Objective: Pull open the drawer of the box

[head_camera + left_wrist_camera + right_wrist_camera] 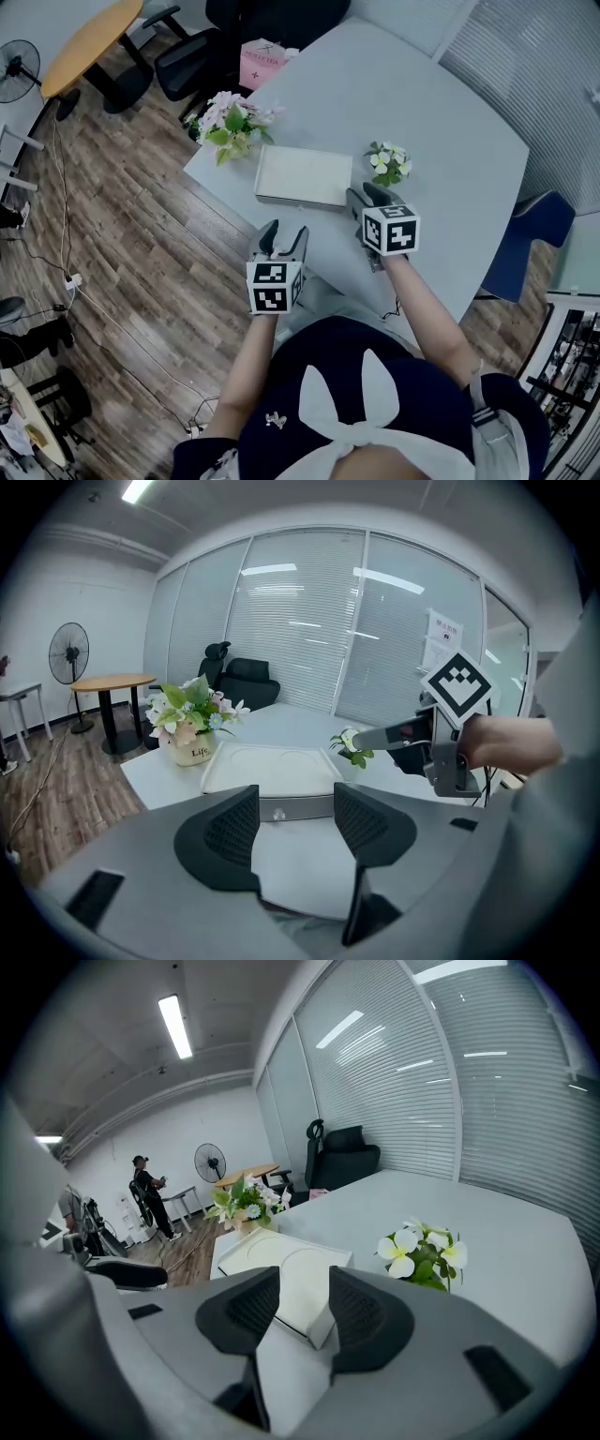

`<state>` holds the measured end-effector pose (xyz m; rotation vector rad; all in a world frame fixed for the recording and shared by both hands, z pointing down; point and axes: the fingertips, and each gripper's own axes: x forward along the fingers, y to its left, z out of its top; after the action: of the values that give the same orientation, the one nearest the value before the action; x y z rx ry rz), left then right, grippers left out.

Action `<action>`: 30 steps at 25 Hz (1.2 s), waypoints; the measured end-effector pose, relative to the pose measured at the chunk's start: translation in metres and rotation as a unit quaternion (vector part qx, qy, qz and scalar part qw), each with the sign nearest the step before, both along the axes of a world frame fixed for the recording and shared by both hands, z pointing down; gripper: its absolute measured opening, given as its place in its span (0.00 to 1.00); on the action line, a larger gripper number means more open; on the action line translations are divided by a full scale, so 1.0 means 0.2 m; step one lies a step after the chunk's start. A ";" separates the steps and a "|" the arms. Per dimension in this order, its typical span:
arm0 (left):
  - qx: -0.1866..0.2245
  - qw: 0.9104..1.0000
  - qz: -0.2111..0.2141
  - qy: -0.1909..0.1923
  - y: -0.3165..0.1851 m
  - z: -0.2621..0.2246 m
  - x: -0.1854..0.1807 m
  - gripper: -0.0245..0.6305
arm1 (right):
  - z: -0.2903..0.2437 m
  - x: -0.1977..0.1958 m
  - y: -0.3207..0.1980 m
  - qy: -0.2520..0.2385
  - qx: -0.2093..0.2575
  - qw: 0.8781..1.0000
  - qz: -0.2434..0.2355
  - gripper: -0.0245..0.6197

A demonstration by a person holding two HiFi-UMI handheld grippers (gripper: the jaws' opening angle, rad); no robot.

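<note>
A flat white box [302, 175] lies on the grey table [441, 131]. Its drawer front [281, 809] faces me and is closed, with a small knob [278, 813] at its middle. My left gripper [282, 241] hovers just off the table's near edge, open, its jaws framing the drawer front and knob without touching them. My right gripper [364, 199] is open beside the box's right corner [314, 1321], which shows between its jaws. In the left gripper view the right gripper [389, 735] reaches in from the right.
A pot of pink and white flowers [230, 123] stands left of the box, a small white flower sprig [389, 162] to its right. Office chairs [187, 56] and a wooden table [89, 37] stand beyond. A person [148, 1190] stands far off by a fan [210, 1162].
</note>
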<state>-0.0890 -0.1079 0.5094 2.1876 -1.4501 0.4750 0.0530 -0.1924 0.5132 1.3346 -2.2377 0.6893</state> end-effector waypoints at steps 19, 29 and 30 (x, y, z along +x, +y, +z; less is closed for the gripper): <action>-0.073 0.997 -0.005 -0.001 -0.19 0.33 0.04 0.40 | 0.36 0.02 -0.24 -0.009 -0.087 0.996 0.026 0.25; -0.099 0.995 0.002 -0.008 -0.22 0.48 0.07 0.40 | 0.42 0.01 -0.24 -0.028 -0.098 0.994 0.034 0.20; -0.101 0.995 0.002 -0.010 -0.22 0.49 0.07 0.40 | 0.43 0.00 -0.24 -0.028 -0.097 0.994 0.033 0.20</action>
<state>-0.0744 -0.1519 0.6069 2.0319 -1.3459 0.6173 0.0536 -0.2397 0.5990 1.3121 -2.1148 0.9526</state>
